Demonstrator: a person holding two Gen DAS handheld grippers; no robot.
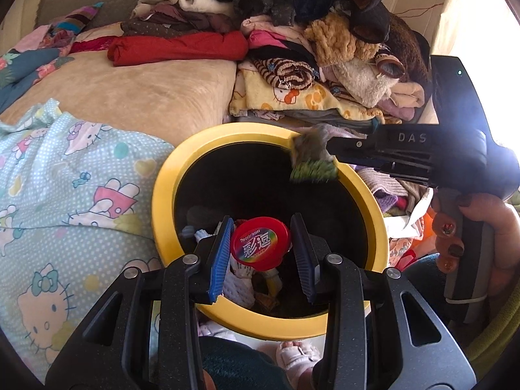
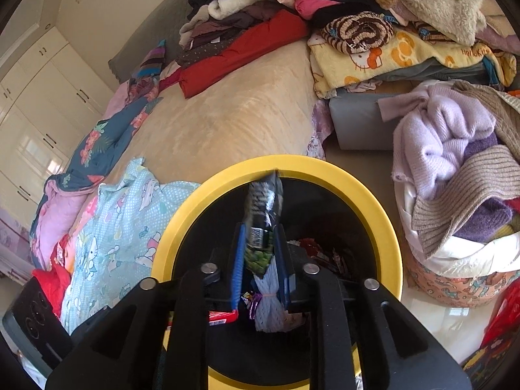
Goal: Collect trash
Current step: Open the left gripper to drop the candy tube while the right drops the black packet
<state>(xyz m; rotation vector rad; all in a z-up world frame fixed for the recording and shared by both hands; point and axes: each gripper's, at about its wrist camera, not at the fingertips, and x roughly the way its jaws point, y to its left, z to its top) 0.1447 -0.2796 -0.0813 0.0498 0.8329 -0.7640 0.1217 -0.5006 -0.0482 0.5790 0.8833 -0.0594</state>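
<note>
Left wrist view: the left tongs [image 1: 262, 253] hang over the mouth of the yellow-rimmed bin [image 1: 169, 175], partly open, with a red lid [image 1: 260, 244] between the blue pads [image 1: 222, 256]; the lid touches the left pad, while a gap shows at the right one, so a firm grip cannot be confirmed. White netting [image 1: 239, 281] and other scraps lie in the bin below. At the far rim the right tongs [image 1: 320, 159] enter from the right, carried by a hand [image 1: 471, 234], with a blurred green-and-grey wrapper [image 1: 310, 162] at their tip, over the bin's opening. A beige bed [image 1: 146, 97] lies behind the bin, a pale blue cartoon-print quilt [image 1: 65, 178] to the left, and a heap of clothes [image 1: 292, 32] at the back. Right wrist view: the right tongs [image 2: 260, 260] point down into the bin [image 2: 373, 201], narrowly open, the wrapper [image 2: 263, 224] standing upright between the pads [image 2: 239, 260]; whether the pads press on it cannot be told. Netting [image 2: 268, 302] and red packets [image 2: 221, 317] lie in the bin. A basket of knitwear [image 2: 455, 178] stands to the right of the bin, the quilt [image 2: 123, 227] to the left.
</note>
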